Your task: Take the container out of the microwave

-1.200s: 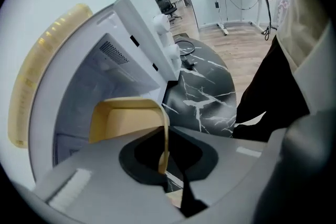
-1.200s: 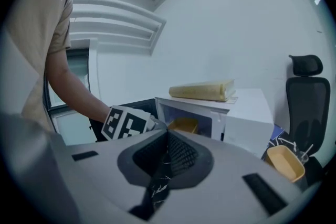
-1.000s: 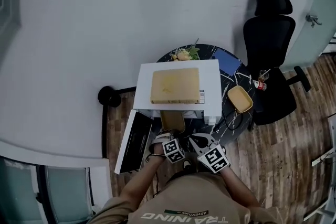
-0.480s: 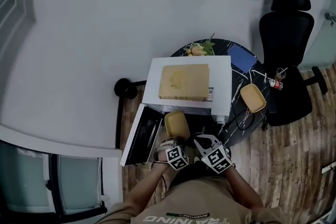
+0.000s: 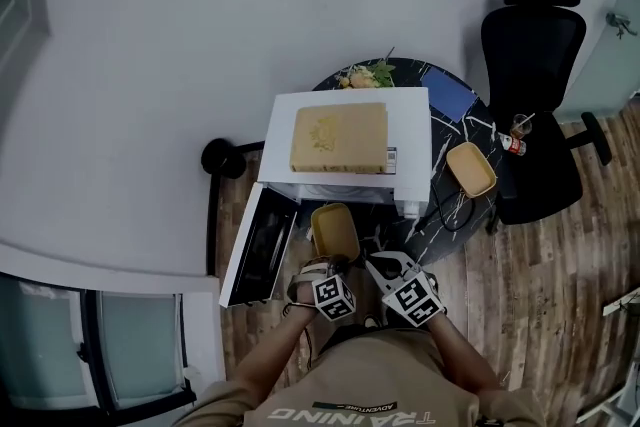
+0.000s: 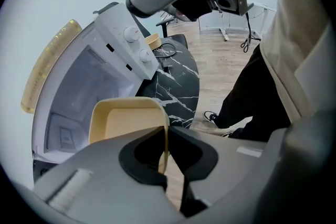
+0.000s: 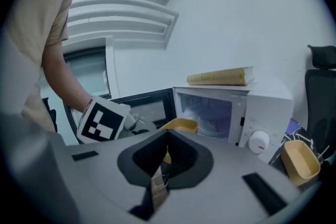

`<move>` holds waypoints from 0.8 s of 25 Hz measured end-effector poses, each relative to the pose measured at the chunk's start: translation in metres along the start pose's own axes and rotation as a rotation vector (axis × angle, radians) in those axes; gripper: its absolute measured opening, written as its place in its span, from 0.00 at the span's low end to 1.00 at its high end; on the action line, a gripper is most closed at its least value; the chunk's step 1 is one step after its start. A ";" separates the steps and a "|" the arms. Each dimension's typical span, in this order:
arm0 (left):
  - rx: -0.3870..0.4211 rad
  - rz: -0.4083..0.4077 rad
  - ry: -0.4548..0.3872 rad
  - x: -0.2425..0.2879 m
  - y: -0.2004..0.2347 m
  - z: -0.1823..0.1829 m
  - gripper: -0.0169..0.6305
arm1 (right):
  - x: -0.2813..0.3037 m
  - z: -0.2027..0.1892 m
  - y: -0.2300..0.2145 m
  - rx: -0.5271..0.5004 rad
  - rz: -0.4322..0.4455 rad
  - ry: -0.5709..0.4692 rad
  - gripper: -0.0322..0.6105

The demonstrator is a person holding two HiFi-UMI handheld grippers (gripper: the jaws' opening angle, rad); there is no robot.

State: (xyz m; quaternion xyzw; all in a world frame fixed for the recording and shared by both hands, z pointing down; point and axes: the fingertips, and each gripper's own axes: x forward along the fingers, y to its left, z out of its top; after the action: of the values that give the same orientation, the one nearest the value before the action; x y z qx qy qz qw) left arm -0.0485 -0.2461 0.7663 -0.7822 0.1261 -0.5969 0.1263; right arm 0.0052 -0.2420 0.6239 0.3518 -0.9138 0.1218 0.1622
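Container [image 6: 126, 120] rim pinched by left gripper [image 6: 166, 131], plain only in its view; right gripper [image 7: 167, 132] pressed together.

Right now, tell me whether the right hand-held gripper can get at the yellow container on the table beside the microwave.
Probably yes. The right hand-held gripper holds nothing, jaws together, and that container sits in the open beside the microwave with nothing in between. It must open first.

Container [image 5: 335, 231]: pale yellow, rounded-rectangular, open-topped, empty; just outside the cavity, near rim pinched in left gripper [image 6: 165, 160] jaws. Microwave [image 5: 408, 147]: white, on dark marbled desk [image 5: 437, 137], door [image 5: 255, 245] swung open
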 end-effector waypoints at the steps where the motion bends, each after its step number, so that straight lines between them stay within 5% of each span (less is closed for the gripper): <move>1: -0.004 -0.003 -0.008 0.000 -0.004 0.000 0.07 | -0.002 0.000 0.003 0.022 -0.004 -0.001 0.06; 7: -0.014 0.004 -0.070 -0.016 -0.025 -0.003 0.07 | -0.010 0.010 0.031 0.019 -0.051 0.009 0.06; 13: 0.039 0.003 -0.096 -0.029 -0.078 -0.030 0.07 | -0.023 0.013 0.078 -0.049 -0.194 -0.006 0.06; 20: -0.005 0.007 -0.126 -0.033 -0.103 -0.058 0.06 | -0.028 0.004 0.112 -0.026 -0.219 0.014 0.06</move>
State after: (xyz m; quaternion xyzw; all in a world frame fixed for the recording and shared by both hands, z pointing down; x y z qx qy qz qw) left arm -0.1078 -0.1406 0.7872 -0.8180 0.1220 -0.5458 0.1343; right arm -0.0529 -0.1454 0.5974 0.4467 -0.8702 0.0940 0.1854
